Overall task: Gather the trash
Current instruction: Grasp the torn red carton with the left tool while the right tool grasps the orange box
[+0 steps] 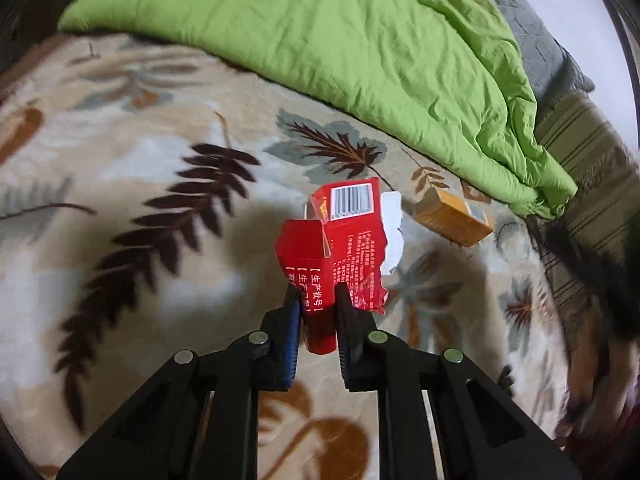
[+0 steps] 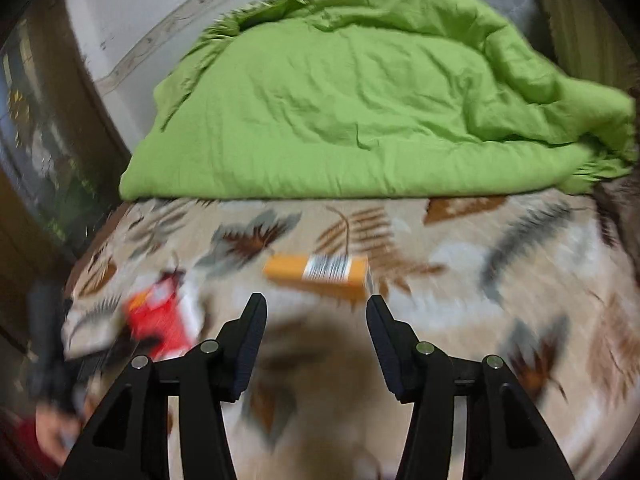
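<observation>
Left wrist view: left gripper point(image 1: 317, 294), bottom centre, jaws clamped on torn red packet point(image 1: 344, 236); orange box point(image 1: 452, 218) right of it on leaf-print blanket point(image 1: 120, 160). Right wrist view: right gripper point(image 2: 316, 308) about half open, empty, orange box point(image 2: 320, 270) just above its tips; green duvet point(image 2: 360, 112) up top.

The torn red packet point(image 1: 344, 248) carries a barcode with unreadable digits and white Chinese print; "生产批号" can be read on one flap. The orange box point(image 2: 320, 270) shows a blurred barcode.
</observation>
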### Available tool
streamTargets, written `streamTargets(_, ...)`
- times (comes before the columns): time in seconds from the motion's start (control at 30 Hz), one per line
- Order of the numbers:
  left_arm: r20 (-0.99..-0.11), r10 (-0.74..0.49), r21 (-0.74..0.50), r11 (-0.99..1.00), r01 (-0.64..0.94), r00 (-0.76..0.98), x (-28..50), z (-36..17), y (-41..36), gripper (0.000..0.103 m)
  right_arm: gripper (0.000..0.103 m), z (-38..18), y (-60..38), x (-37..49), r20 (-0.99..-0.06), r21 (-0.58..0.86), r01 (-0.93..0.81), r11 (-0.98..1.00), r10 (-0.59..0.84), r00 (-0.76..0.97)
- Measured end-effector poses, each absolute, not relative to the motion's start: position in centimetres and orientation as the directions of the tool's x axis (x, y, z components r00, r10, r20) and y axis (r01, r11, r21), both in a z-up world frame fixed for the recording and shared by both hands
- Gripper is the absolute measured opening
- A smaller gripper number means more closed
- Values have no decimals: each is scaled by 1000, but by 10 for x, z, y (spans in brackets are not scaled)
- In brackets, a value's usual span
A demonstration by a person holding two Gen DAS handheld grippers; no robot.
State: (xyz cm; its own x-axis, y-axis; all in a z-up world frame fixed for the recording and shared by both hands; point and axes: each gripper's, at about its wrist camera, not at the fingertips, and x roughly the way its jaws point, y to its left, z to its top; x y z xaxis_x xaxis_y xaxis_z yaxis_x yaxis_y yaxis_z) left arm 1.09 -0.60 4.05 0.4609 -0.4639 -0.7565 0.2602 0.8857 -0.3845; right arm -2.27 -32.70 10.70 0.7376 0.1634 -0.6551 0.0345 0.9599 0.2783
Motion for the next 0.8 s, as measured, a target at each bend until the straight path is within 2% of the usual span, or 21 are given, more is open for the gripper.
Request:
streamTargets(0.2, -747, -432, -323, 900, 292, 506, 10, 37, -3, 15, 56, 62, -347, 54, -711, 359, 105, 928, 199, 674)
streamTargets(0.37, -744, -441, -335, 896, 292, 501, 16, 29, 0, 15, 57, 52, -318, 42, -710, 375, -24, 927, 304, 636)
streamTargets(0.57, -736, -450, -336, 891, 304, 505, 17, 29, -2, 16, 59, 49, -264, 26, -774, 61, -175, 983, 157, 613)
streamTargets(0.67, -735, -457, -345, 888, 305, 501, 17, 28, 0, 16, 59, 47, -265, 33, -773, 69, -191, 979, 174, 610)
streamTargets(0.73, -735, -457, -346, 888, 304, 500, 18, 27, 0, 16, 65, 46, -265, 44, -772, 29, -202, 979, 150, 618)
streamTargets(0.8, -735, -453, -341, 890, 303, 504, 18, 26, 0, 16, 66, 43, -270, 57, -779, 52, -196, 979, 162, 606)
